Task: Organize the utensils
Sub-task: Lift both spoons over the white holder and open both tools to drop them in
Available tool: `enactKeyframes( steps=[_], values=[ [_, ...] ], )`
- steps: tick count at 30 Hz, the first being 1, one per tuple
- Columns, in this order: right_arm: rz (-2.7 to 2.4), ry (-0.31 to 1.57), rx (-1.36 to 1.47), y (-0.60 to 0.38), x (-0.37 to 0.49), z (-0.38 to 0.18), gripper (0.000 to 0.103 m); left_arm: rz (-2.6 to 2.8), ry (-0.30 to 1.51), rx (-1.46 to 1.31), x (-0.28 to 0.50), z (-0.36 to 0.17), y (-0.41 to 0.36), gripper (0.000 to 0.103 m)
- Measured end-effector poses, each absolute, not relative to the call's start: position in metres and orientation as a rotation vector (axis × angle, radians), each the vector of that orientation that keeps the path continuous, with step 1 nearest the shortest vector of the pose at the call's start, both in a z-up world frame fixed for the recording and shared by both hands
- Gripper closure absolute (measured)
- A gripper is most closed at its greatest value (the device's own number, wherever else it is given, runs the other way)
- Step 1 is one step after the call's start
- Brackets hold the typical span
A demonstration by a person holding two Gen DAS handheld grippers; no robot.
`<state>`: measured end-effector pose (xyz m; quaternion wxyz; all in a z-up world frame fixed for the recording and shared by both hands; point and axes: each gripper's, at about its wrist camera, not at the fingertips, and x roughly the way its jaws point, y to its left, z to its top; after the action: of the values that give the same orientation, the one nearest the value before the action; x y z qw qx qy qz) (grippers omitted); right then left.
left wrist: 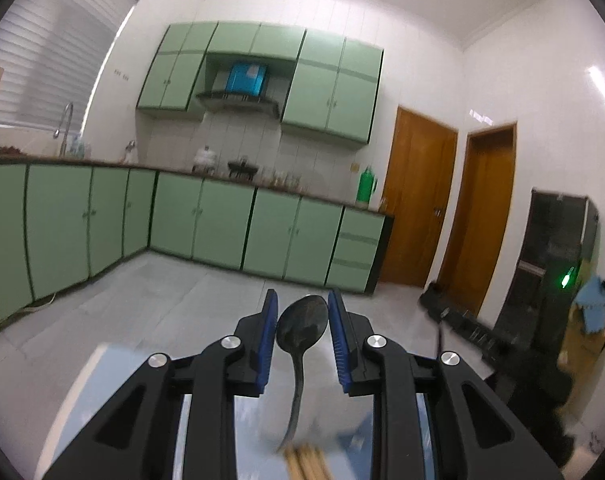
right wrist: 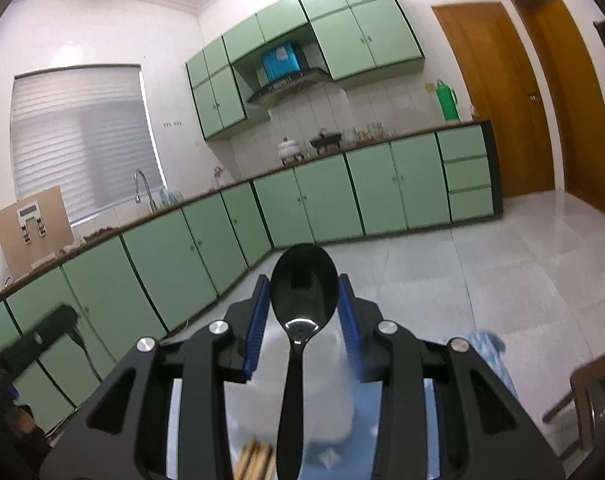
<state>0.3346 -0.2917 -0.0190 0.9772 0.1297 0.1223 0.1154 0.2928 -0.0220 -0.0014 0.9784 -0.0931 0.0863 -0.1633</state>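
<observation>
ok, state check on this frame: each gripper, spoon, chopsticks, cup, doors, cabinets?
left gripper: jaws apart, spoon bowl between them, no clear contact
right gripper: jaws apart, spoon bowl in front, grip not visible
spoon: upright, bowl up, handle running down past the white cup
white cup: upright, blurred
chopsticks: bundled, only tips visible
wooden doors: closed
green cabinets: all shut

Left view: spoon (left wrist: pixel 302 328) stands bowl-up btwn the fingers of left gripper (left wrist: pixel 303 338), wooden sticks (left wrist: pixel 306 462) just below its handle. Right view: spoon (right wrist: pixel 303 292) btwn the fingers of right gripper (right wrist: pixel 304 328), sticks (right wrist: pixel 254 462) left of handle, counter (right wrist: pixel 342 148) behind.
</observation>
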Motion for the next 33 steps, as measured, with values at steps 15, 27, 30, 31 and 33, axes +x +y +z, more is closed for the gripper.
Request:
enactKeyframes(
  steps=[15,27,30,31,33],
  values=[
    [0.136,0.295,0.264,-0.296,0.429,-0.046,0.071,-0.375,0.216,-0.198,0.407,-0.011,-0.054,0.078],
    [0.167,0.342,0.293,-0.299,0.382,-0.05,0.052,-0.36,0.315,-0.2,0.392,-0.032,-0.046,0.066],
    [0.143,0.375,0.275,-0.306,0.347,-0.043,0.035,-0.329,0.343,-0.176,0.367,-0.03,-0.042,0.056],
    [0.136,0.391,0.272,-0.307,0.339,-0.043,0.033,-0.321,0.353,-0.167,0.355,-0.032,-0.041,0.052],
    [0.14,0.441,0.278,-0.31,0.31,-0.046,0.025,-0.308,0.397,-0.15,0.331,-0.037,-0.039,0.046]
  ],
)
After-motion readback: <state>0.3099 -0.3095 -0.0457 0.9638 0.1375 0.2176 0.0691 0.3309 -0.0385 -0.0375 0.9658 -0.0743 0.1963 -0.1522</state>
